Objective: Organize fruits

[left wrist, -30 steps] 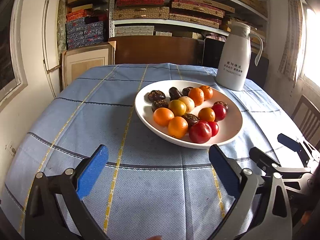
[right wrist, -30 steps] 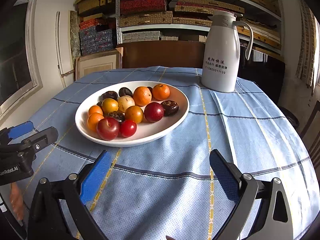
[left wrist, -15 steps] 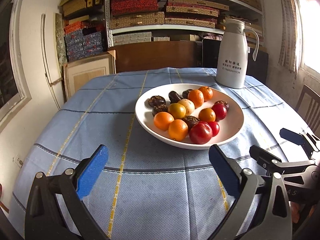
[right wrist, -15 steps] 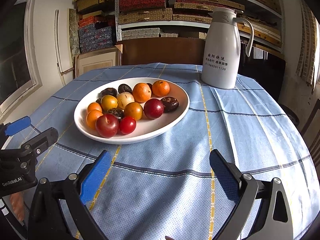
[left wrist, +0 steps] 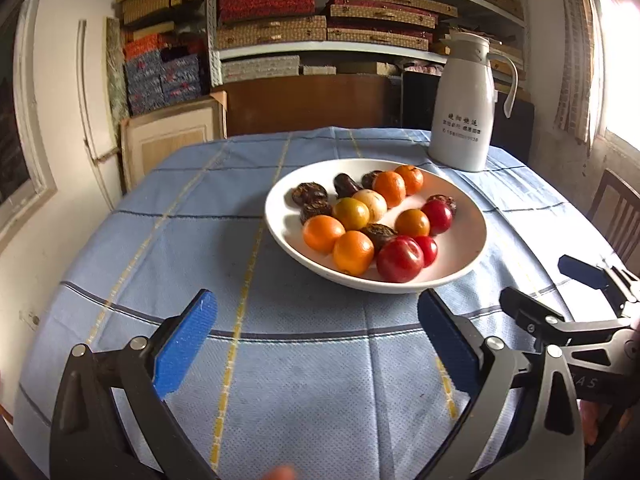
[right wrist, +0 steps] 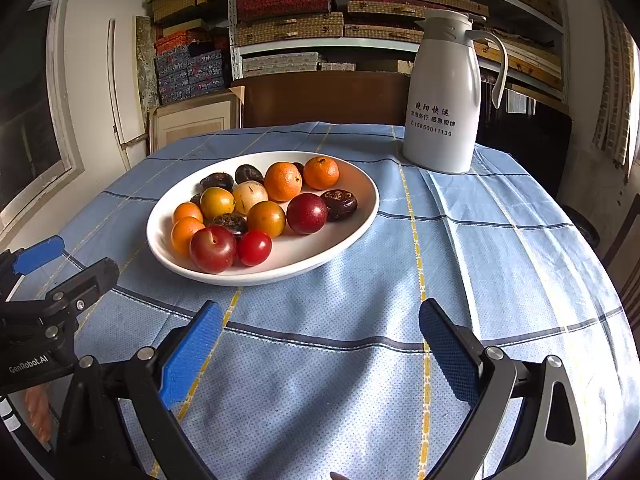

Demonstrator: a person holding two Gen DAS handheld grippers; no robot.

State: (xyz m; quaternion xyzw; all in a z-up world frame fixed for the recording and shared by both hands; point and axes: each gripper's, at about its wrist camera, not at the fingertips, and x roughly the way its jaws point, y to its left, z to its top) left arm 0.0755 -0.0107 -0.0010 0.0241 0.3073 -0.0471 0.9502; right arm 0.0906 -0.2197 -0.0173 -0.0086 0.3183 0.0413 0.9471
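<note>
My two claws hang low over the near part of the blue checked tablecloth (right wrist: 500, 248), and both stand wide, nothing between their blue pads. The left claw (left wrist: 316, 340) points at bare cloth just short of the white plate (left wrist: 460, 208); the right claw (right wrist: 320, 344) sits to the right of it, also over bare cloth, with the plate ahead and to its left.

The fruits (right wrist: 256, 208) all lie on the plate, packed toward its left and middle: oranges, red plums, a small red one, a pale one, and some dark wrinkled ones. The right side of the plate is bare.

There is open cloth to the left of the plate and a broad free stretch to its right. The white jug (right wrist: 444, 104) stands upright at the far right, well apart from the plate, near the table's far edge. A wooden chair back (left wrist: 618, 212) shows past the right edge.

Some dark fruits at the back are half hidden behind the oranges, so I cannot count them. From my right view the left claw is cut off at the frame's left edge; from my left view the right claw (left wrist: 560, 284) is partly cut off too.
</note>
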